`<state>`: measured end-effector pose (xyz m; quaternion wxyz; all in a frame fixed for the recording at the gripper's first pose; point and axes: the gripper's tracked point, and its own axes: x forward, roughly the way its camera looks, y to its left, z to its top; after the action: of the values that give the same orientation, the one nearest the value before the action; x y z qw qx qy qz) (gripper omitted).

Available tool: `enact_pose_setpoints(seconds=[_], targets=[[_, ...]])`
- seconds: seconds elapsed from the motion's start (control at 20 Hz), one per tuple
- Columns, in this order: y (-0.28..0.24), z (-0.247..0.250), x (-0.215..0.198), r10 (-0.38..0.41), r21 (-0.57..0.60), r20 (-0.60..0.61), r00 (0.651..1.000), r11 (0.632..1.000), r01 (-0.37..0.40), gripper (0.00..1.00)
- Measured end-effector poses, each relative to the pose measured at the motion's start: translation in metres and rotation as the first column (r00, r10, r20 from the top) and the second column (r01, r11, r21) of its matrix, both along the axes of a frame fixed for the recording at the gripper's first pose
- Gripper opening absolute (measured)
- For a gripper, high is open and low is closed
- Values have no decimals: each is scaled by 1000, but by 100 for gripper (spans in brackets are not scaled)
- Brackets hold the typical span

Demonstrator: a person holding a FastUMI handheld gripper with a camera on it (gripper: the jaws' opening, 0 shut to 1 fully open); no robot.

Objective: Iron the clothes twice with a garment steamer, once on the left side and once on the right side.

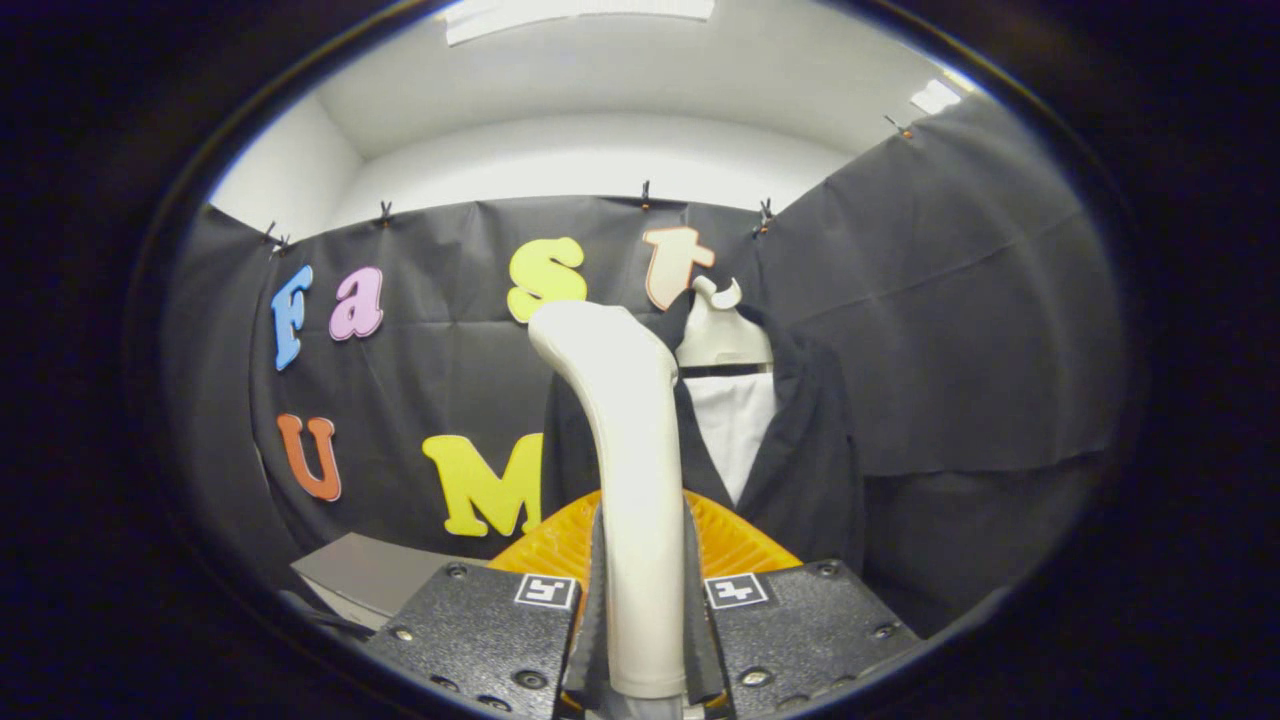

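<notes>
Pinching the handle of a cream-white, smooth plastic garment steamer (632,470), the tool (645,640) has both fingers pressed against the handle's sides, one on each flank. From that grip the steamer rises upright and bends at its top into a rounded head that leans away from the hanger side. Just behind the steamer's lower handle sits an orange ribbed plastic piece (735,540), fanning out to both sides of the handle; what it belongs to cannot be told. Off to one side of the steamer, low down, a grey flat surface (365,570) shows one corner. Beyond the steamer, and partly hidden by its shaft, a dark jacket over a white shirt (800,450) hangs on a pale plastic hanger (720,335), whose hook curls just above the steamer's head level. The jacket's lapels open in a V over the white front, and the steamer's head stands near the collar on one side. Behind the steamer and the clothes hangs black cloth (960,300), clipped along its top edge, with white wall and ceiling (600,120) above it.
</notes>
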<state>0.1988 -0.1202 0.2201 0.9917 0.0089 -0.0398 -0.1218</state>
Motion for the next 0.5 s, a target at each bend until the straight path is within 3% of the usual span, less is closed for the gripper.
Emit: enact_pose_setpoints(seconds=[0.3, 0.5], targets=[[-53, 40, 43, -53, -82, 95, 994, 995, 61, 34], [-61, 29, 72, -56, -110, 89, 994, 992, 66, 34]])
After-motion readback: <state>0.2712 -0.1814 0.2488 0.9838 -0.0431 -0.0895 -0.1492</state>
